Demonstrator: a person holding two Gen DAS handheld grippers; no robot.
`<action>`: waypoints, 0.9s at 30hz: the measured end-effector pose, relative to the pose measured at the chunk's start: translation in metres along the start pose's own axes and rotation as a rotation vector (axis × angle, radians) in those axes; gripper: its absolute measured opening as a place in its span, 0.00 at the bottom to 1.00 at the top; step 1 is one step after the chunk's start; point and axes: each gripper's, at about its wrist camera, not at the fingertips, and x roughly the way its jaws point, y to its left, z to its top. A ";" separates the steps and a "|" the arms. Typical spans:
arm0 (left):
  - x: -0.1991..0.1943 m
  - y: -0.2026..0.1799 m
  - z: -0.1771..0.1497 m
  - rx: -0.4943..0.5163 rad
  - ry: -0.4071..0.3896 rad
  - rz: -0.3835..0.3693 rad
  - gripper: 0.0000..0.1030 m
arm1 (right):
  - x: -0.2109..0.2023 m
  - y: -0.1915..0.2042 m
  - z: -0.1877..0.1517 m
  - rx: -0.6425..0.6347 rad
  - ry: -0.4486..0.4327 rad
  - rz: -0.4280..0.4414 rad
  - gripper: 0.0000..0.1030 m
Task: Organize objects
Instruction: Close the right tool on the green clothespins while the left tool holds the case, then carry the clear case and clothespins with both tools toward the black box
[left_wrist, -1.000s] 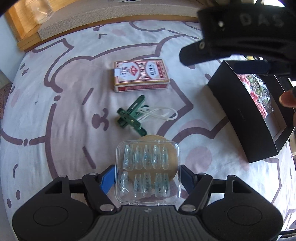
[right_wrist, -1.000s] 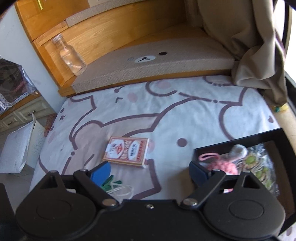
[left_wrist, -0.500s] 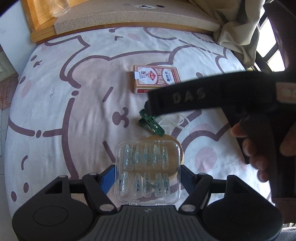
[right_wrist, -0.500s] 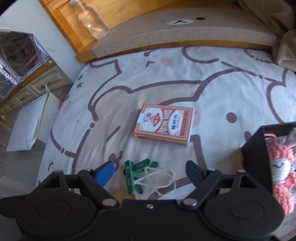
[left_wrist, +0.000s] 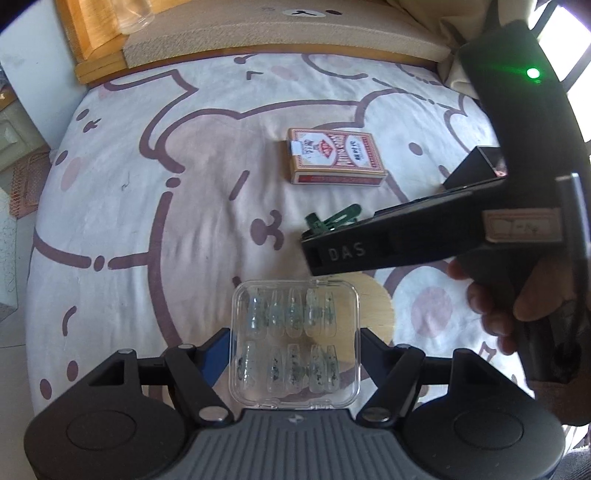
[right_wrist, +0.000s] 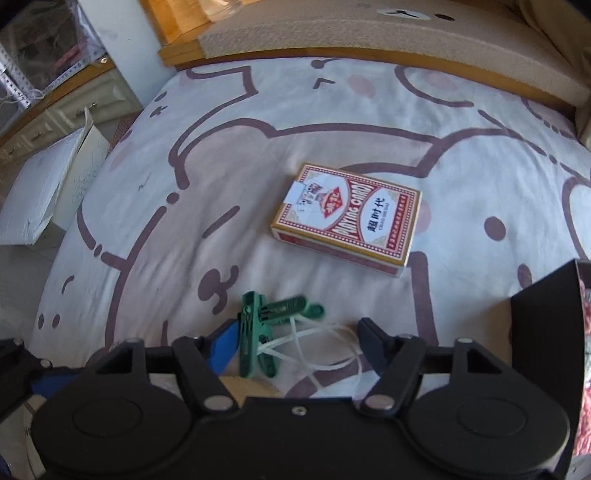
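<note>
clear glossy plastic case (left_wrist: 294, 339), matt cloth sheet (left_wrist: 192, 206)

Clear plastic case of press-on nails (left_wrist: 294, 343), lid shut, flat, clamped at both sides above the bed. Red deck of playing cards (right_wrist: 345, 218) flat near the bed's middle. Green clothes pegs (right_wrist: 267, 332) tangled with white cord (right_wrist: 317, 349), nearer than the deck. Black box (right_wrist: 546, 332) toward the bed's right edge.
</note>
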 end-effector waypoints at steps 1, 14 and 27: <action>0.001 0.002 0.000 -0.005 0.003 0.007 0.71 | -0.001 0.000 0.000 -0.002 0.003 0.001 0.63; -0.002 0.017 0.003 -0.095 -0.020 0.090 0.71 | -0.020 -0.007 0.000 0.033 -0.023 0.031 0.16; -0.026 0.009 0.004 -0.122 -0.084 0.114 0.71 | -0.058 -0.019 -0.009 0.064 -0.085 0.039 0.13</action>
